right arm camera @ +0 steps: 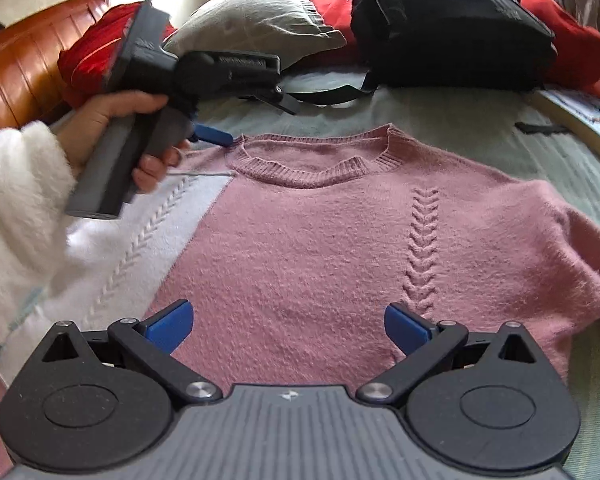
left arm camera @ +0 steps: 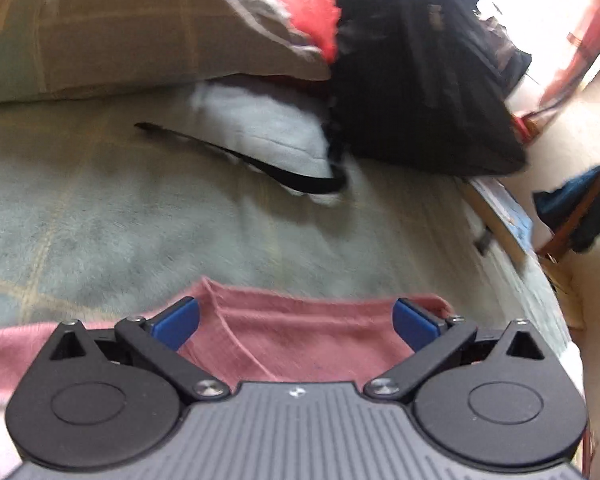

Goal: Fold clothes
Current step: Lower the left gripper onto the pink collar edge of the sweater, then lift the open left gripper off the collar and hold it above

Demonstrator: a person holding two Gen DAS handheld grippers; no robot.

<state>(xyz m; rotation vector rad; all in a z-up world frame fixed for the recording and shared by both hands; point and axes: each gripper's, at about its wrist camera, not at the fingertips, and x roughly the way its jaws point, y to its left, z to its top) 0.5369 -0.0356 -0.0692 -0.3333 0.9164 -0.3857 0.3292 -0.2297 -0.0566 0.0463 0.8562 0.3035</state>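
Observation:
A pink knit sweater with a white left panel lies flat, front up, on the bed, its ribbed collar pointing away from me. My right gripper hovers open over the lower chest, with nothing between its blue pads. A hand in a fluffy white sleeve holds my left gripper at the sweater's left shoulder; one blue fingertip lies by the collar edge. In the left wrist view my left gripper is open wide, with the sweater's pink edge lying between and under the pads.
The bed has a pale green blanket. At its far end are a black bag with a loose strap, a grey pillow and red cloth. A book lies at the right edge.

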